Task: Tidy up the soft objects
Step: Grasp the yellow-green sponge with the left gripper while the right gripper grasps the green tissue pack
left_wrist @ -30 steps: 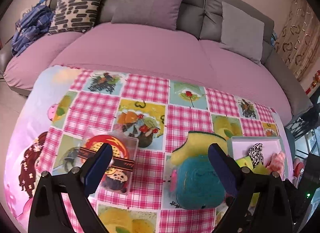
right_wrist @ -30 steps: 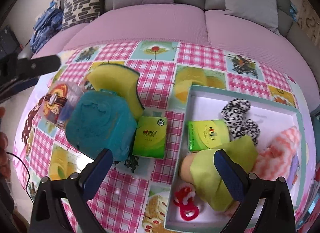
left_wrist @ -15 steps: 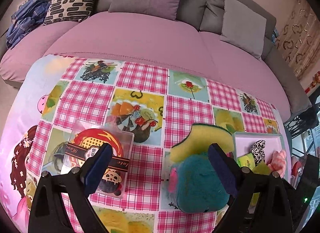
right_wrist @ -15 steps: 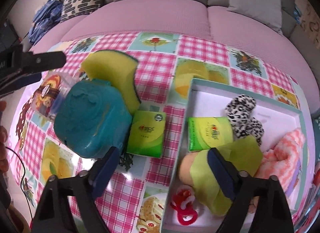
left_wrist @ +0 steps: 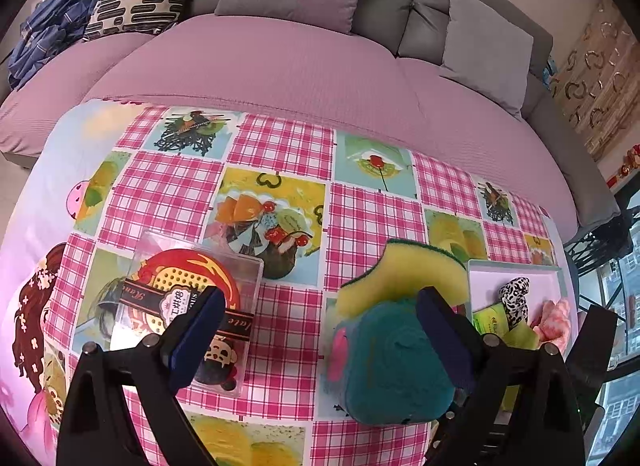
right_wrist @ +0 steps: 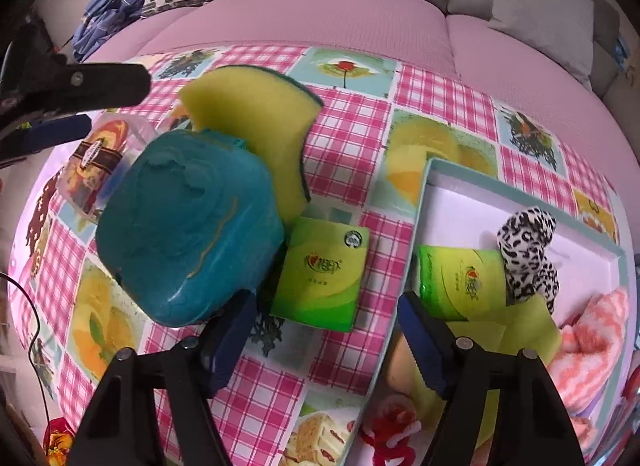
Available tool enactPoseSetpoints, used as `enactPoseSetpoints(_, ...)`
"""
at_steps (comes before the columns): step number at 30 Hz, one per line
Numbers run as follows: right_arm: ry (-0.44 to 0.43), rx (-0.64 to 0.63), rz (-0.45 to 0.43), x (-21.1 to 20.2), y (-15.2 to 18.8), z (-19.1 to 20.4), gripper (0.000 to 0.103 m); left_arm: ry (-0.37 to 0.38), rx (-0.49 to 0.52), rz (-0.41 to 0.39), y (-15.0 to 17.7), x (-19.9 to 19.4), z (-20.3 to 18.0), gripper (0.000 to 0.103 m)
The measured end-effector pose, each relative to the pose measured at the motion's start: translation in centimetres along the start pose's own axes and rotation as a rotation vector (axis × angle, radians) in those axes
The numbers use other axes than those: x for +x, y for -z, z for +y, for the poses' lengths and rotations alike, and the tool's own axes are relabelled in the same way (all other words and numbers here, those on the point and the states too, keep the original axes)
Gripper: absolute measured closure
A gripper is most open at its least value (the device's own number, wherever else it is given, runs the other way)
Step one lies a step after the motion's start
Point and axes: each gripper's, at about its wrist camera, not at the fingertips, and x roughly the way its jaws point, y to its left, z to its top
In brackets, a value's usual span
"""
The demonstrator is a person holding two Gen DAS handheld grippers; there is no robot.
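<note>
A teal plush toy lies on the checked tablecloth, with a yellow-green sponge behind it and a green tissue pack at its right. My right gripper is open, low over the tissue pack. A white tray at the right holds a second tissue pack, a leopard scrunchie, a yellow-green cloth and a pink towel. My left gripper is open above the cloth between a clear plastic box and the teal toy.
A pink and grey sofa with cushions runs along the far table edge. Blue clothes lie on its left end. A red item sits in the tray's near corner.
My right gripper has moved down and forward toward the loose tissue pack, which now sits between its fingers. My left gripper has edged forward over the table.
</note>
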Motion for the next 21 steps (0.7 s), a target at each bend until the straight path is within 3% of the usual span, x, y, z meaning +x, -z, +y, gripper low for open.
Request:
enactPoseSetpoints(10, -0.011, -0.002, 0.011, 0.4, 0.1, 0.1, 0.036, 0.009, -0.005, 0.015, 0.1, 0.5, -0.1, 0.007)
enactPoseSetpoints(21, 0.015, -0.002, 0.029, 1.7, -0.1, 0.6, 0.038, 0.011, 0.005, 0.021, 0.2, 0.7, -0.5, 0.007)
